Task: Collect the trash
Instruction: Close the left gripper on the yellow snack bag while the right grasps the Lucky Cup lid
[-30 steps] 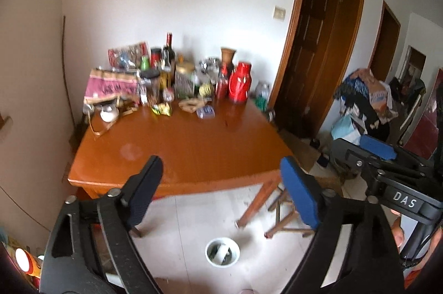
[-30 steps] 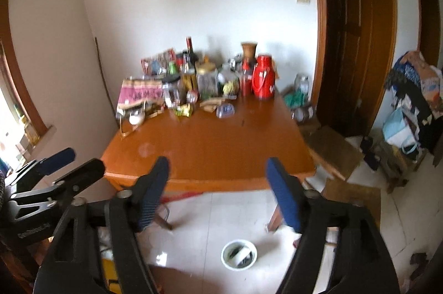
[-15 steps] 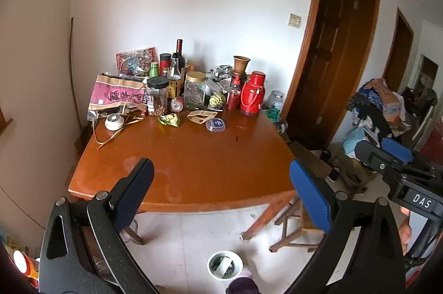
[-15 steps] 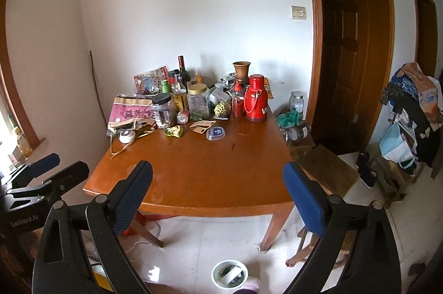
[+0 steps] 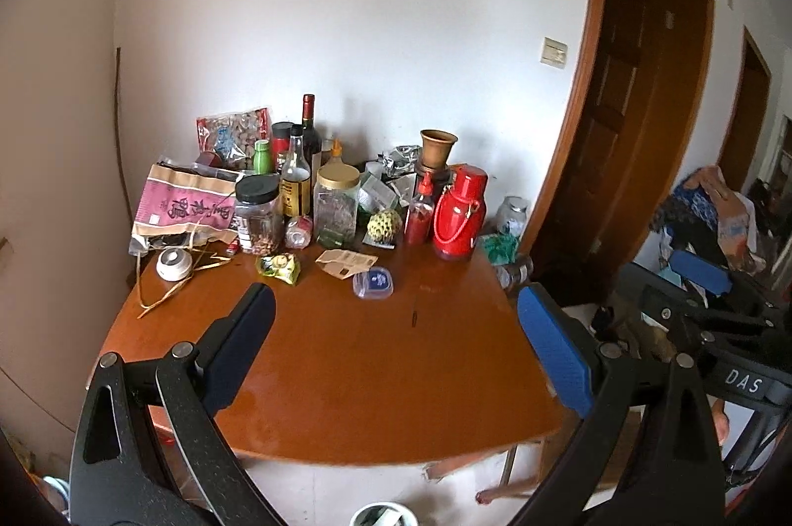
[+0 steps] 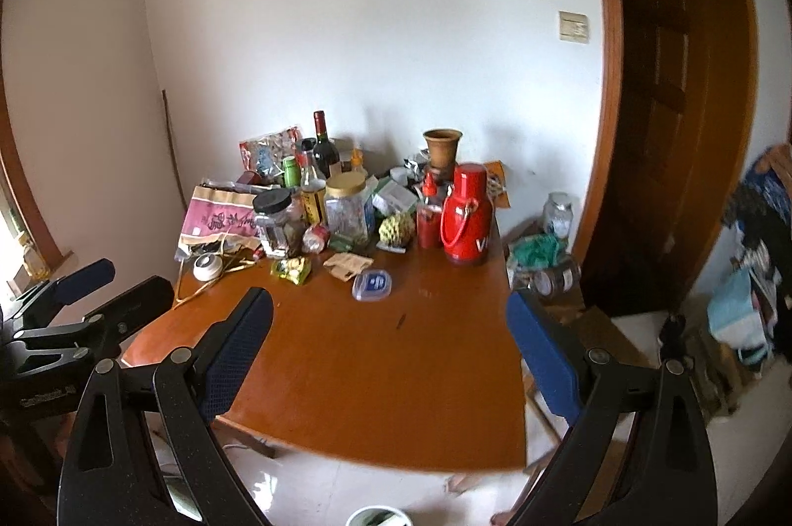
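Grippers raised over the near table edge: left gripper (image 5: 396,323) and right gripper (image 6: 391,328) gaping, jaws just widened, nothing between them. Trash ahead, well apart from both: green wrapper (image 5: 278,267), torn brown paper (image 5: 345,262), straw strips (image 5: 173,286), all mid-table before the jars and bottles. Best taken one piece per gripper, low and flat, clear of the red flask (image 5: 458,216). Bare polished table (image 5: 376,377) in front; white bin (image 5: 381,516) on the tiled floor below; dark doorway to the right.

Soft daylight lit the room evenly, the desk (image 5: 346,377) showed a faint sheen, fisheye edges bowed and darkened, and the right view was slightly blurred.
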